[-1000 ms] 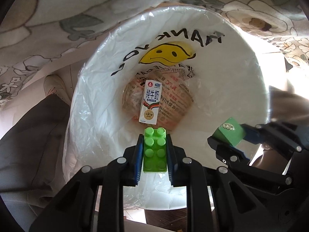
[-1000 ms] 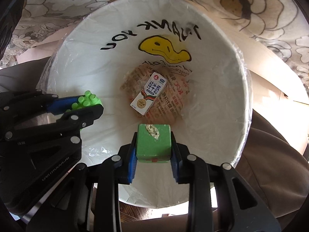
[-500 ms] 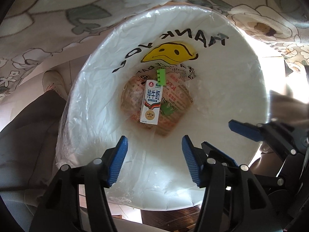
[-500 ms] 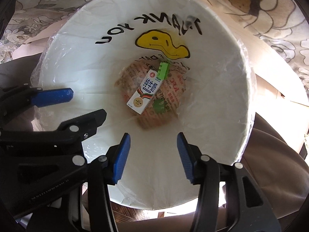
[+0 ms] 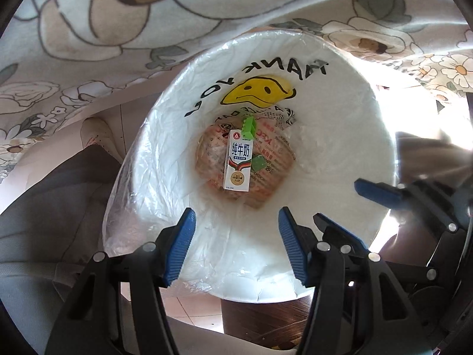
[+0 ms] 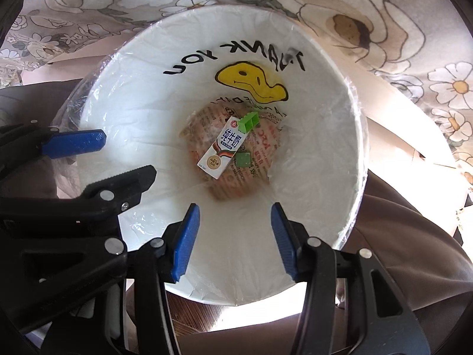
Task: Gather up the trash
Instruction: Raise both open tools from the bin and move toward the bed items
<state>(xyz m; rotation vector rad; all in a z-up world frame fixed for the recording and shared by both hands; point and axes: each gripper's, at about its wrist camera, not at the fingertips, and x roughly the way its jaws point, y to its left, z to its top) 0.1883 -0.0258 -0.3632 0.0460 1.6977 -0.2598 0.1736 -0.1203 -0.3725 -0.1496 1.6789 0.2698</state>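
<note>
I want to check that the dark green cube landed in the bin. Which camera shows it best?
The right wrist view: the dark green cube lies face-up at the bottom of the bin, right of the milk carton, its square outline clear. The left wrist view shows the cube partly tucked behind the carton's edge.

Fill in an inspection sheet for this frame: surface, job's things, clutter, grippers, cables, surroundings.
Surface: floor patch below the bin.
Job's things: lined trash bin holds milk carton, light green brick, dark green block, printed wrapper.
Clutter: nothing seen.
Grippers: left gripper and right gripper open, empty, above the bin.
Cables: nothing seen.
Surroundings: floral cloth, shoe.
</note>
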